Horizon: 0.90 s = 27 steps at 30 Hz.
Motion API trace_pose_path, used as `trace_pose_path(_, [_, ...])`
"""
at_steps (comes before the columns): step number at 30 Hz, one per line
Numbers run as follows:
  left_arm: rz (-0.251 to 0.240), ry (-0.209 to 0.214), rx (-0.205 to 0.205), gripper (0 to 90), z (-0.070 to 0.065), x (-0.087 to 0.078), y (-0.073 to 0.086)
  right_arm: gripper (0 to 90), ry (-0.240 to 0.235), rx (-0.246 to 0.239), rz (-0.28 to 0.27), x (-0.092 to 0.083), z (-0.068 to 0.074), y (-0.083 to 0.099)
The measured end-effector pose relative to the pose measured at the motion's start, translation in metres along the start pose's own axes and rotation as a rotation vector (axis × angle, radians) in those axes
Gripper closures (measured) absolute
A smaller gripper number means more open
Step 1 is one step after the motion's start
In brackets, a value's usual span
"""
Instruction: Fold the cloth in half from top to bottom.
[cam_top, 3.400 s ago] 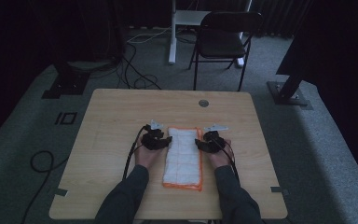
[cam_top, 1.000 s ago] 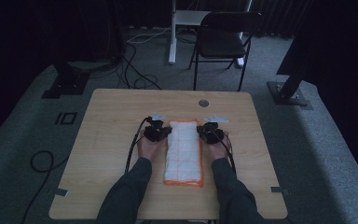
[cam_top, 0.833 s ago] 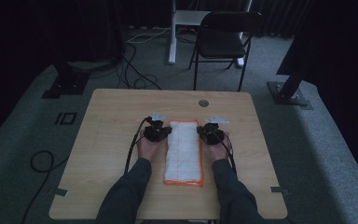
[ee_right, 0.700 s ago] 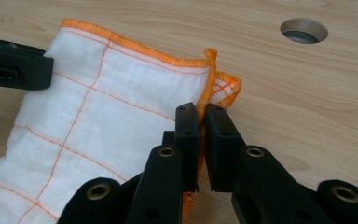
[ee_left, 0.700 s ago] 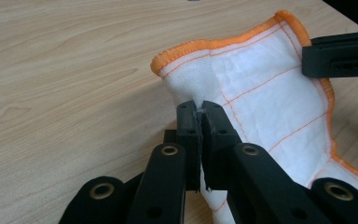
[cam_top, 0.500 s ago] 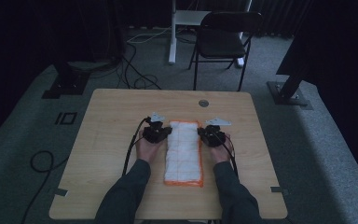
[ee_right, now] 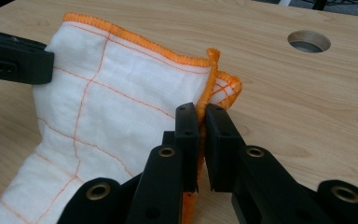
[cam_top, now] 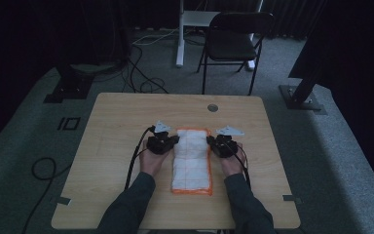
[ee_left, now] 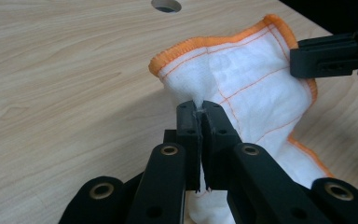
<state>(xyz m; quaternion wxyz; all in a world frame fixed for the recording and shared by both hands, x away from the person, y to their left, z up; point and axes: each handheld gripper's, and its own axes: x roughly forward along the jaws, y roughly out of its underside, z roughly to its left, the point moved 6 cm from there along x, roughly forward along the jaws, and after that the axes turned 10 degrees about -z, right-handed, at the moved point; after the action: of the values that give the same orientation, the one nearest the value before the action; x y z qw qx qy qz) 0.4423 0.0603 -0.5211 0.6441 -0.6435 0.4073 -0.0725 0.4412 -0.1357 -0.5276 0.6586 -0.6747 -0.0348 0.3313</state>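
A white cloth with orange hem (cam_top: 191, 161) lies lengthwise down the wooden worktop (cam_top: 107, 146), its long axis running away from the person. The left tool (ee_left: 200, 112) and right tool (ee_right: 200, 116) each clamp a far corner, lifted slightly. The near end sits hidden in both gripper views.

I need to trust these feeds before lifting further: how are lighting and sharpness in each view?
High view: dim overall, dark surroundings, the cloth bright but its grid lines soft. Left gripper view: evenly lit, the left gripper and pinched fabric sharp, no glare. Right gripper view: equally clear at the right gripper and orange hem, wood grain on the table crisp.
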Motion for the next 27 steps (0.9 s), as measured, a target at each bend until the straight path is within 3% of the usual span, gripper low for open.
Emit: trace_pose_path(27, [0.004, 0.039, 0.011, 87.3, -0.023, -0.033, 0.017, 84.4, -0.063, -0.036, 0.023, -0.031, 0.019, 0.012])
